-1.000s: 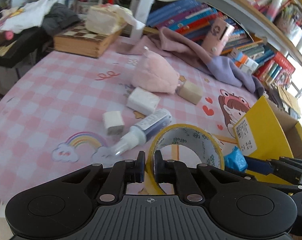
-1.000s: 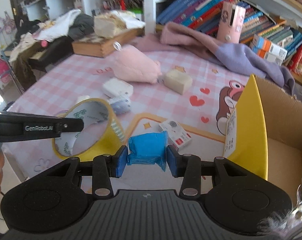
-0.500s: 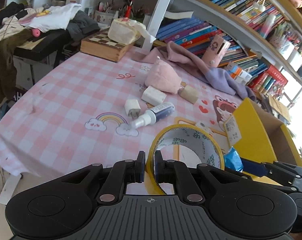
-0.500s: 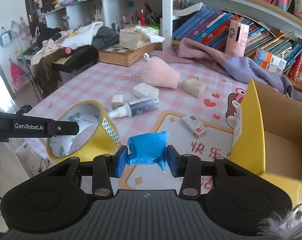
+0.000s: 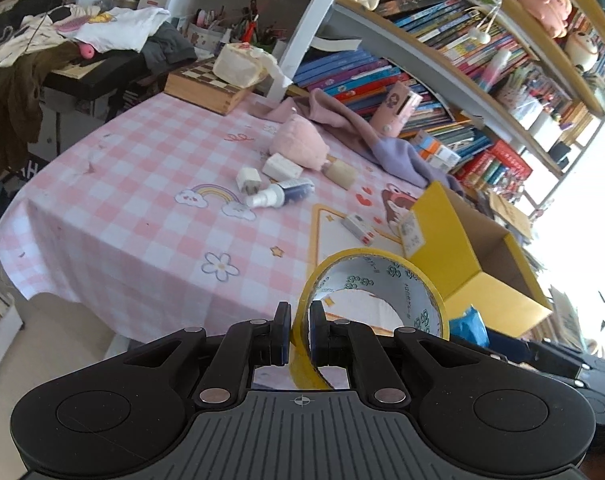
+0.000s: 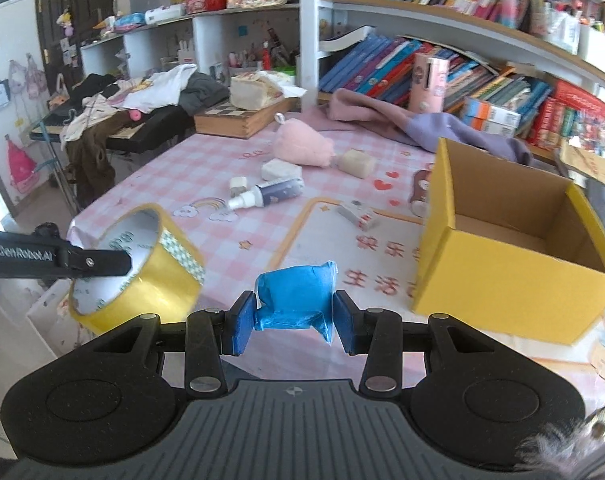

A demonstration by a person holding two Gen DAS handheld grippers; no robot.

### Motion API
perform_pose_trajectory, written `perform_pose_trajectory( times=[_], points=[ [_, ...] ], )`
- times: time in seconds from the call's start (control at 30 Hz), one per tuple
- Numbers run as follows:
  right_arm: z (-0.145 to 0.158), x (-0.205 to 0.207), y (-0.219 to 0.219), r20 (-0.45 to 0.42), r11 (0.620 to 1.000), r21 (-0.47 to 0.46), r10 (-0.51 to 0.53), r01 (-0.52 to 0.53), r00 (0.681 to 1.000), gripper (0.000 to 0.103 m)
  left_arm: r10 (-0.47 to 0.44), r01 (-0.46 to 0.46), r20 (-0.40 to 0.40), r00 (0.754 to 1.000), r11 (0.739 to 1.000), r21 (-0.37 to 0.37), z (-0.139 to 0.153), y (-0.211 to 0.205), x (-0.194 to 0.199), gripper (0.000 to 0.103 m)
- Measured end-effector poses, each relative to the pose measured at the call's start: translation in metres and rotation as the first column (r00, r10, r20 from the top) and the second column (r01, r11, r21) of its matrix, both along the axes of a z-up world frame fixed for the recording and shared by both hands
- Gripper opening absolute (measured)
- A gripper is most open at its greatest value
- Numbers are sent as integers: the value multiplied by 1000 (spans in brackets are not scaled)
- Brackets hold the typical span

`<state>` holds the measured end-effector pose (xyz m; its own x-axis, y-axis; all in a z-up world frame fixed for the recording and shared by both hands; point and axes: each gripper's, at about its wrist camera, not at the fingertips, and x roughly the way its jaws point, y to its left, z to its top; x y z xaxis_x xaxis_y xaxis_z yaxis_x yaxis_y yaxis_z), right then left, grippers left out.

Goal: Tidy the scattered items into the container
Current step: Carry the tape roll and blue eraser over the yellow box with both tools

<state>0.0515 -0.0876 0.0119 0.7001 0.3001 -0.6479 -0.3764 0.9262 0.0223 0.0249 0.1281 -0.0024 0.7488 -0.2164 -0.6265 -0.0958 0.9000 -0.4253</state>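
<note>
My left gripper [image 5: 300,322] is shut on the rim of a yellow tape roll [image 5: 378,280], held in the air off the table's front edge; the roll also shows in the right wrist view [image 6: 142,268]. My right gripper [image 6: 294,316] is shut on a crumpled blue packet [image 6: 296,296], also above the front edge. The open yellow cardboard box [image 6: 514,272] stands on the table to the right, empty as far as I see. On the pink checked cloth lie a spray bottle [image 6: 270,194], a white charger [image 6: 237,185], a small red-white box [image 6: 358,214], a pink plush [image 6: 302,148] and beige blocks [image 6: 356,163].
A purple cloth [image 6: 402,120] and a wooden chess box [image 6: 238,118] lie at the table's back. Bookshelves [image 6: 482,80] run behind. A cluttered desk with clothes [image 6: 114,112] stands to the left. The table's front edge [image 5: 114,292] drops to the floor.
Both grippers have pulled back and up from the table with the tape roll and the blue packet still held. The box's inside now shows in the right wrist view.
</note>
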Motion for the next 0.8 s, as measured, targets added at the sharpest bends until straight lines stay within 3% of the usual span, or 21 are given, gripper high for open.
perform_pose_trajectory(
  times=[0.37, 0.8],
  points=[
    [4, -45, -45, -7, 987, -20, -160, 160, 987, 40, -154, 154, 21, 988, 988, -25, 2, -37, -8, 8],
    [0, -76, -100, -20, 938, -30, -346, 345, 938, 40, -351, 351, 19, 936, 936, -18, 1, -101, -2, 8]
  ],
)
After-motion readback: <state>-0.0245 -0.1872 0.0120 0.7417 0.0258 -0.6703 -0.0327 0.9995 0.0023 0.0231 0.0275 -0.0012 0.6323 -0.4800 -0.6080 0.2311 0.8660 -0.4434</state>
